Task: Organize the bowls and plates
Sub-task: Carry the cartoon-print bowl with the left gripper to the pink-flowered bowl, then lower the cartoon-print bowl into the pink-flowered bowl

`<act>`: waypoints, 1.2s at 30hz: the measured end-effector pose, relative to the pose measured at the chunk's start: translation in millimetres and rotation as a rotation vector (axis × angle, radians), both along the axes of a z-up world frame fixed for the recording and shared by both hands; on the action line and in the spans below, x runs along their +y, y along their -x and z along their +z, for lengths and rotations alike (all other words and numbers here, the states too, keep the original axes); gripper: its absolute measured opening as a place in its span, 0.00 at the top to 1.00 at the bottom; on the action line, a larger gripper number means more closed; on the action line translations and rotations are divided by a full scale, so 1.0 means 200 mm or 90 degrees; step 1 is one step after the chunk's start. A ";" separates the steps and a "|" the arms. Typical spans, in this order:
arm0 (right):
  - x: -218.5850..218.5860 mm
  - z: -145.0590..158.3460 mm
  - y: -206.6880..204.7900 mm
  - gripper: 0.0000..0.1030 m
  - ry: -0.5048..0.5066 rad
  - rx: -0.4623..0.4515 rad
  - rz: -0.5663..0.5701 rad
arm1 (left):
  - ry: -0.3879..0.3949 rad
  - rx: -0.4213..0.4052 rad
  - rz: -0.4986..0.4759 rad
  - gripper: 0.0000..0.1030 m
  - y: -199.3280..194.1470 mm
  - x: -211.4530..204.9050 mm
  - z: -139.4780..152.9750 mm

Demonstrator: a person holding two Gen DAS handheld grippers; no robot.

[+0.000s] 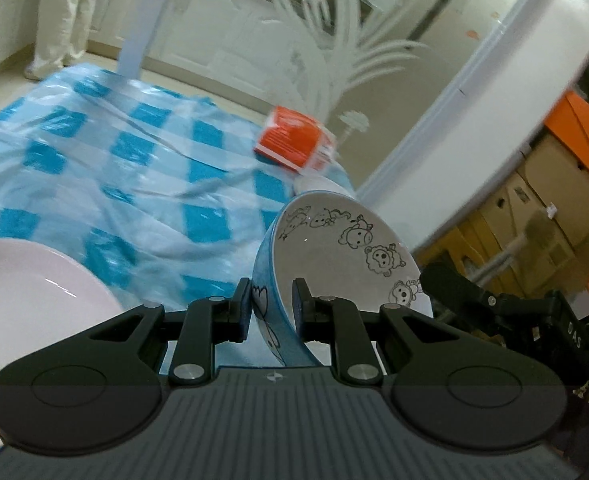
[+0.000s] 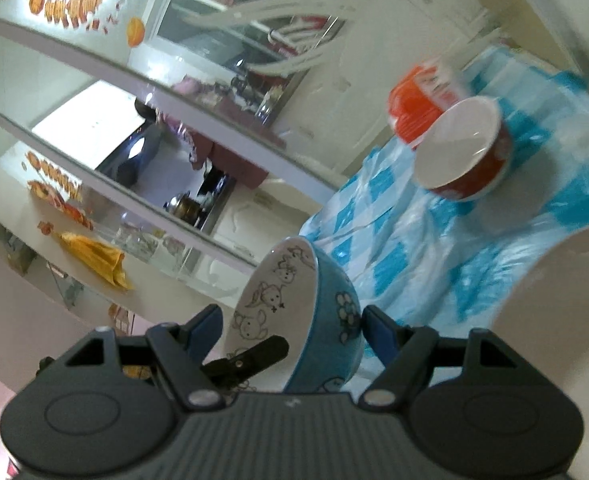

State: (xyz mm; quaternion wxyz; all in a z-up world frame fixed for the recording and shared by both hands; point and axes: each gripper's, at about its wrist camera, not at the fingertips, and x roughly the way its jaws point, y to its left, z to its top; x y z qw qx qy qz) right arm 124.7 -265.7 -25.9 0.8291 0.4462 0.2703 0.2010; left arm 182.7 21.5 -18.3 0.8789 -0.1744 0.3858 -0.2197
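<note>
The left gripper (image 1: 272, 304) is clamped on the blue bowl (image 1: 334, 248), lifted over the table (image 1: 106, 168). The right gripper (image 2: 290, 326) stands apart around it. Next, stack it in the red bowl (image 2: 466, 152).

Colours and patterns on your table

Your bowl (image 1: 334, 248) is blue outside with outlined flowers, pale grey inside with black line-drawn cartoon animals round the wall. The tablecloth (image 1: 134, 152) you work over is checked in bright blue and white. You have a red bowl (image 2: 466, 148) with a white inside, an orange-red box (image 1: 290, 140) with white print, and a plain white plate (image 1: 34, 280). Your gripper fingers (image 2: 376, 326) carry dark blue pads on black.
</note>
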 end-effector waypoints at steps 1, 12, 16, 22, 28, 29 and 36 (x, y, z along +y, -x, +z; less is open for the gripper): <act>-0.02 0.00 0.03 0.25 -0.002 -0.001 -0.007 | 0.000 0.001 -0.008 0.83 0.01 -0.03 0.00; -0.31 -0.01 0.28 0.25 -0.023 -0.022 -0.096 | -0.011 0.008 -0.092 0.83 0.10 -0.34 -0.05; -0.39 -0.04 0.35 0.25 -0.028 -0.024 -0.121 | -0.020 0.016 -0.111 0.83 0.11 -0.43 -0.07; -0.47 -0.09 0.42 0.25 -0.036 -0.027 -0.144 | -0.040 0.026 -0.128 0.82 0.11 -0.54 -0.13; -0.51 -0.12 0.45 0.25 -0.035 -0.028 -0.147 | -0.054 0.030 -0.130 0.83 0.14 -0.56 -0.14; -0.51 -0.12 0.45 0.25 -0.033 -0.028 -0.146 | -0.056 0.032 -0.129 0.82 0.14 -0.56 -0.15; -0.50 -0.17 0.46 0.25 -0.030 -0.024 -0.139 | -0.079 0.033 -0.124 0.82 0.20 -0.56 -0.16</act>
